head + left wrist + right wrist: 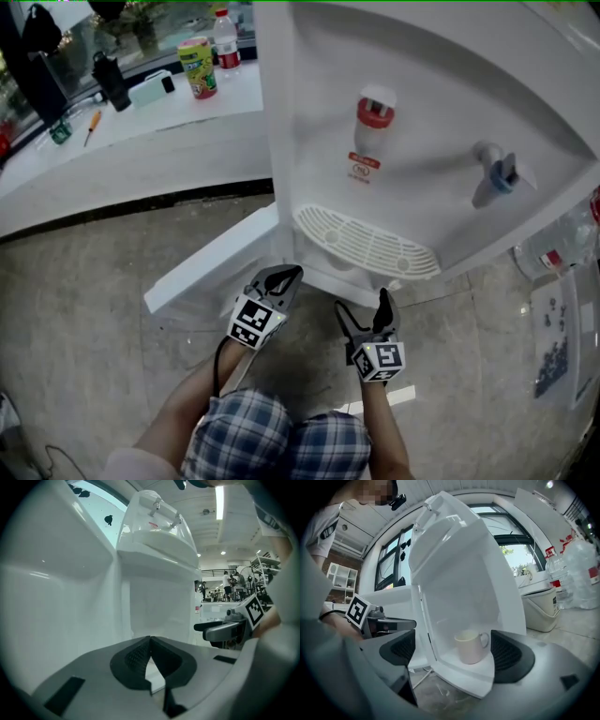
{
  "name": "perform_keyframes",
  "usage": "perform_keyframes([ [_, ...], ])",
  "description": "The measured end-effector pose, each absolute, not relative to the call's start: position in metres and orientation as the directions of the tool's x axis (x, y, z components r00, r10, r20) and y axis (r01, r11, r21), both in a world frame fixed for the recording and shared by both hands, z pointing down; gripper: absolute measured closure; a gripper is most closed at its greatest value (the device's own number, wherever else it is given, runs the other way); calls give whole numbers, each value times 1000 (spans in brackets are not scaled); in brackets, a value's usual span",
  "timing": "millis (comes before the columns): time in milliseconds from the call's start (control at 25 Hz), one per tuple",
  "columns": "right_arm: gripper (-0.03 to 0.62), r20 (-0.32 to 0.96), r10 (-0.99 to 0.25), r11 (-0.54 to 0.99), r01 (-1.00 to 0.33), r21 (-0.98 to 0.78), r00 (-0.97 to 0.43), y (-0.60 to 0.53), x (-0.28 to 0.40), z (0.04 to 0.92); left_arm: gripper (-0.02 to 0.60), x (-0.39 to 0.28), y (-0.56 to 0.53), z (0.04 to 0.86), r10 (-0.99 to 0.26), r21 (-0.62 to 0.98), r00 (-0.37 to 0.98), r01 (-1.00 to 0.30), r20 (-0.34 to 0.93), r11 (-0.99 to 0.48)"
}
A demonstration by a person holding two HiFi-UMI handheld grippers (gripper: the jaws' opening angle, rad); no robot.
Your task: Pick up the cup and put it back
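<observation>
Under the drip tray (366, 242): the cup (471, 646) stood upright on the bottom of the lower compartment (456, 670) of the water dispenser (459, 573), its handle turned to the right in the right gripper view. The head view did not show it, since the dispenser's front hid the compartment from above.
Compartment door (211, 262): it stood wide open, swung out to the person's left, so the way in was free.
Progress: judged as either the very start or the very end. The cup sat in its place, neither tongs touched it, and the pictures alone could not settle which.
Done: nothing that showed, apart from the open door.
Left to do: if this was the start, the whole job, namely reaching in, closing on the cup, lifting it out and setting it back on the same spot.
Right tongs (453, 652): released and spread wider than the cup. The cup appeared framed between the two jaws but lay farther ahead, apart from both, so they held nothing.
Left tongs (150, 641): clenched, the tips meeting with nothing caught between them. They pointed at the dispenser's white side and touched nothing.
Placing of the pair: both hovered low before the dispenser, the left tongs beside the door. The right tongs faced the compartment mouth and looked the better placed for the grasp.
</observation>
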State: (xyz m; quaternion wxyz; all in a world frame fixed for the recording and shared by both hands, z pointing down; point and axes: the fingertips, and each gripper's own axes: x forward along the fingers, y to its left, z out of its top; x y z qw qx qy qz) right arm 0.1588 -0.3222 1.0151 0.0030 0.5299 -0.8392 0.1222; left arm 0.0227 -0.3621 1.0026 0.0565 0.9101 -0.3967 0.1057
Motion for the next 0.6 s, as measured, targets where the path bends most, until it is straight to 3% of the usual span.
perform_keyframes([
  [600,92,308,-882,315,-933,-176,-356,-414,130,1084,557,32,-355,1007,-680,55,699,-705,222,-707],
])
